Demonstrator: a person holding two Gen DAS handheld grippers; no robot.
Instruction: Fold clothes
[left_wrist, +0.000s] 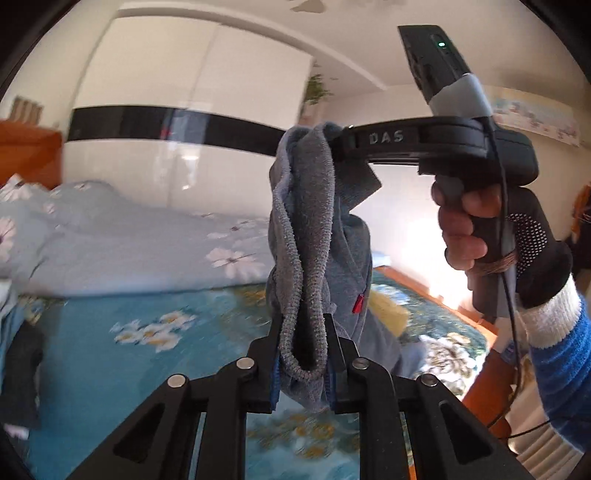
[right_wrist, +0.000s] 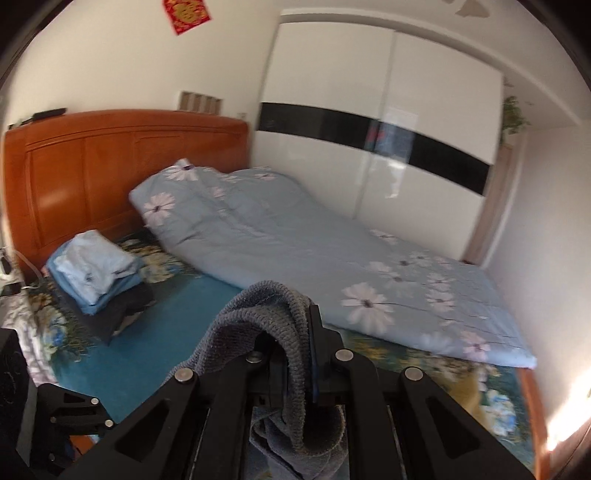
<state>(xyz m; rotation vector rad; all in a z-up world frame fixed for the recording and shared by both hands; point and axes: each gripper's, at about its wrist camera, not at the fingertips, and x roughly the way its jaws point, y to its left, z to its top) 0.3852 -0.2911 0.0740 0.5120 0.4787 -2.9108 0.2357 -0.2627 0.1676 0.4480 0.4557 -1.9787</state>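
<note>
Left wrist view: your left claw (left_wrist: 303, 354) is clenched on 1 grey knit garment (left_wrist: 310, 229), centre frame, held above the bed (left_wrist: 140, 354). Your right claw (left_wrist: 334, 142) pinches its top edge, centre-right; 1 gloved hand (left_wrist: 491, 229) grips the handle.

Right wrist view: right claw (right_wrist: 297, 363) grasps the same garment, bottom centre. 1 folded clothes stack (right_wrist: 96, 273) mid-left on the bed, 1 floral quilt (right_wrist: 314, 251) in the centre, 1 wardrobe (right_wrist: 388, 147) upper right.

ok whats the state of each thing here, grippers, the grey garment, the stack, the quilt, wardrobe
left gripper: shut on grey garment
right gripper: shut on grey garment
grey garment: held in the air, bunched, unfolded
stack of clothes: folded, on the bed
floral quilt: folded lengthwise along the bed
wardrobe: doors closed
</note>
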